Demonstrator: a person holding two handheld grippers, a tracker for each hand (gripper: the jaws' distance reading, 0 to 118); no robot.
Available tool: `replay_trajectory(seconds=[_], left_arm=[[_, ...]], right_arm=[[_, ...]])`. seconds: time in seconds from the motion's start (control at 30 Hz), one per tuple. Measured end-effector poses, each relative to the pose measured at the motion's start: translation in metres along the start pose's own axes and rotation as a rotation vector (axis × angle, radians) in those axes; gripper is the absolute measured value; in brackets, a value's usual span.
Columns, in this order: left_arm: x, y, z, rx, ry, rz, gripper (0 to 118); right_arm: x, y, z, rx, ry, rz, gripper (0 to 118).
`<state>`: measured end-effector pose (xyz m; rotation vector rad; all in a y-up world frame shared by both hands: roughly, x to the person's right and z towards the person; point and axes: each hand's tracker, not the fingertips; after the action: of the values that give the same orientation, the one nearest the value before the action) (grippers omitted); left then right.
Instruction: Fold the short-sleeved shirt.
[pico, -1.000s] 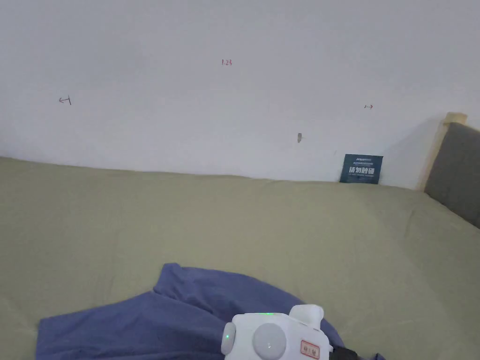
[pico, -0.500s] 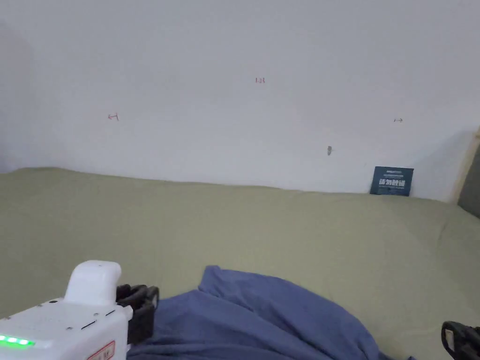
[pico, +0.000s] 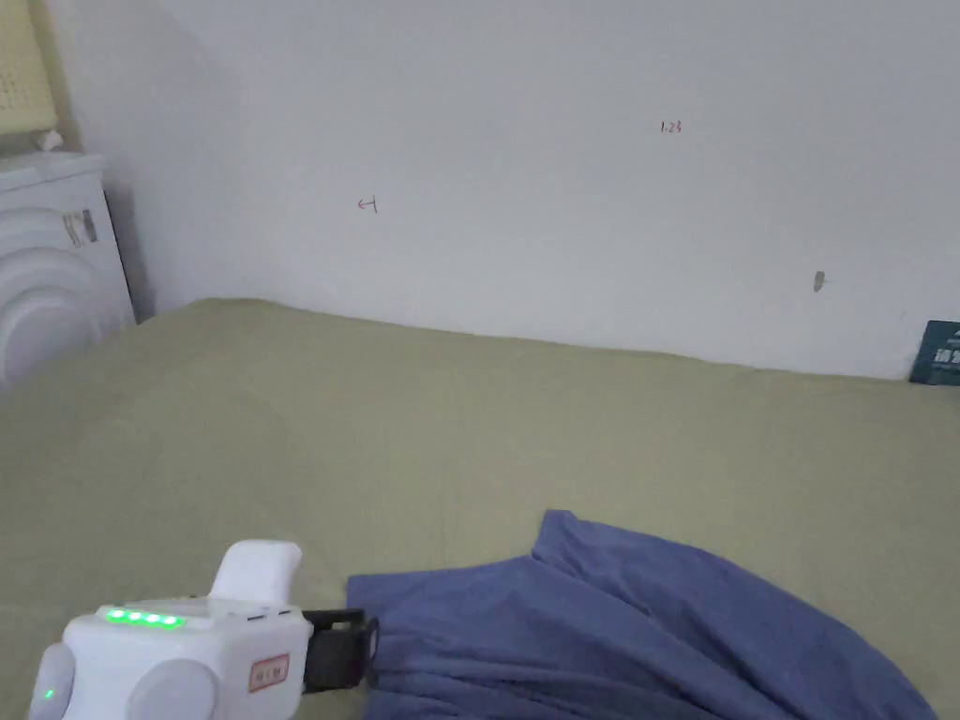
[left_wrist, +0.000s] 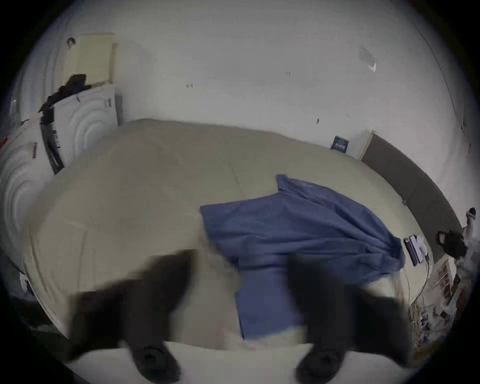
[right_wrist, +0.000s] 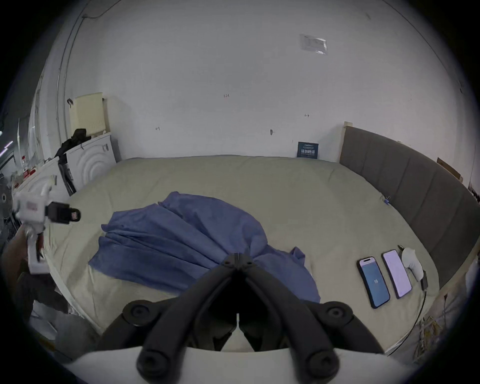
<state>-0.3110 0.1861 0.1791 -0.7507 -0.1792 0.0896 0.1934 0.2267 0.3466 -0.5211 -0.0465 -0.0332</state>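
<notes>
Nearest, right gripper: jaws pressed together, pinching a bunch of the blue short-sleeved shirt near the bed's front edge. Left gripper: jaws spread, blurred, above the shirt's left edge. Two phones lie toward the right edge, beside the grey headboard.

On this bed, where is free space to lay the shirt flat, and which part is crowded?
Bare bed sheet runs between the blue shirt and the wall, and from the shirt toward the white cabinet. Crowded: the strip beside the grey headboard, where two phones lie. The right gripper is shut on the shirt; the left gripper is open.
</notes>
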Motion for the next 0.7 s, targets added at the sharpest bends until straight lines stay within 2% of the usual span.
replay_trajectory(seconds=[0.03, 0.17, 0.23, 0.37, 0.4, 0.43, 0.47, 0.5, 0.53, 0.57, 0.6, 0.7], left_arm=[[-0.002, 0.013, -0.023, -0.063, 0.007, 0.008, 117], [-0.016, 0.062, -0.11, -0.187, 0.0, 0.076, 118], [-0.022, 0.076, -0.148, -0.225, 0.079, 0.098, 118], [-0.027, 0.082, -0.201, -0.349, 0.116, 0.104, 118], [-0.025, 0.081, -0.209, -0.387, 0.172, 0.11, 116], [-0.024, 0.08, -0.214, -0.425, 0.205, 0.112, 107], [-0.02, 0.075, -0.209, -0.453, 0.209, 0.107, 91], [-0.014, 0.073, -0.204, -0.453, 0.247, 0.095, 80], [-0.008, 0.073, -0.196, -0.402, 0.311, 0.049, 62], [-0.004, 0.075, -0.19, -0.371, 0.246, 0.042, 34], [0.0, 0.076, -0.184, -0.382, 0.211, 0.016, 2], [0.011, 0.078, -0.173, -0.381, 0.076, 0.031, 2]], right_arm=[[0.003, 0.0, -0.002, -0.007, -0.004, -0.003, 0], [0.016, -0.002, -0.013, -0.034, -0.029, -0.021, 0], [0.021, -0.004, -0.02, -0.053, -0.057, -0.024, 0], [0.032, -0.006, -0.035, -0.082, -0.095, -0.023, 0], [0.035, -0.006, -0.039, -0.091, -0.103, -0.028, 0], [0.037, -0.005, -0.043, -0.097, -0.104, -0.032, 0], [0.039, -0.004, -0.047, -0.1, -0.106, -0.033, 0], [0.04, -0.003, -0.052, -0.106, -0.111, -0.035, 0], [0.042, 0.0, -0.059, -0.124, -0.115, -0.036, 0], [0.044, 0.002, -0.066, -0.154, -0.118, -0.037, 0], [0.046, 0.005, -0.076, -0.198, -0.118, -0.05, 0], [0.049, 0.017, -0.108, -0.313, -0.039, -0.086, 0]])
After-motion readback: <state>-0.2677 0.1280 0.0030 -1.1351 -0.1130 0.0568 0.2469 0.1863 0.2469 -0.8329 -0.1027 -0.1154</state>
